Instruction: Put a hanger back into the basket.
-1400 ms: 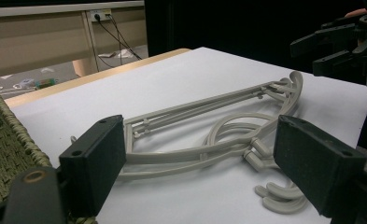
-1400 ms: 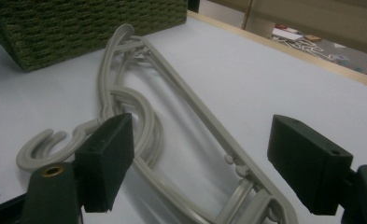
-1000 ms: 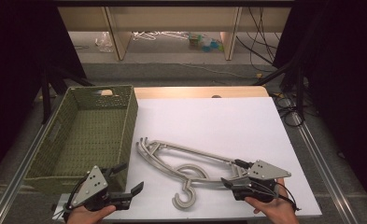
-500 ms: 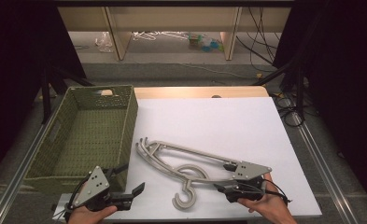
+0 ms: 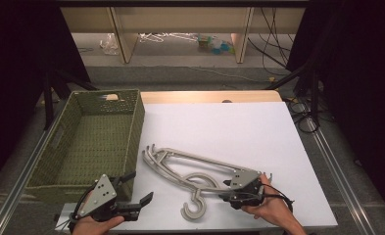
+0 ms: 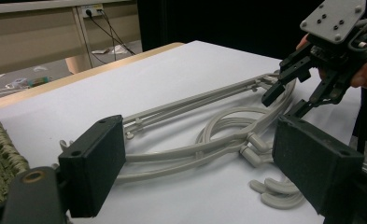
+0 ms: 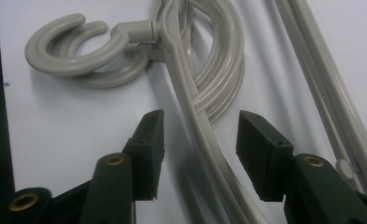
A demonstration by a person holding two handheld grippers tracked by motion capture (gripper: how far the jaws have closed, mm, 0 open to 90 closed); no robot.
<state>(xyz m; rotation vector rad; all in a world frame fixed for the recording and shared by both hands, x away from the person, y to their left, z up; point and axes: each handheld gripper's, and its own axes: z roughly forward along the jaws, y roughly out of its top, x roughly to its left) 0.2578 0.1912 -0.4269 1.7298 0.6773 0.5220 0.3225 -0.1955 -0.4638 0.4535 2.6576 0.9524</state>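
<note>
**Operator:** Right gripper view: where do the hangers (image 7: 204,93) lie relative to the right tool (image 7: 200,154)?

**Inspector:** One arm of the grey hanger stack runs up between the two black jaws. The jaws have just been closing and stand part open; both pads are clear of the arm. The hooks (image 7: 74,51) lie beyond the left jaw, flat on the white worktop (image 7: 69,121).

**Operator:** High view: overall position?

**Inspector:** Hangers (image 5: 200,169) lie on the worktop (image 5: 219,127) near its front edge, just right of the green basket (image 5: 89,142). The right tool (image 5: 229,191) sits over their right end.

**Operator:** Left tool (image 5: 143,199)?

**Inspector:** Jaws wide open, holding nothing, at the front left, beside the basket. In the left gripper view the hangers (image 6: 195,149) lie ahead of its jaws, untouched.
</note>
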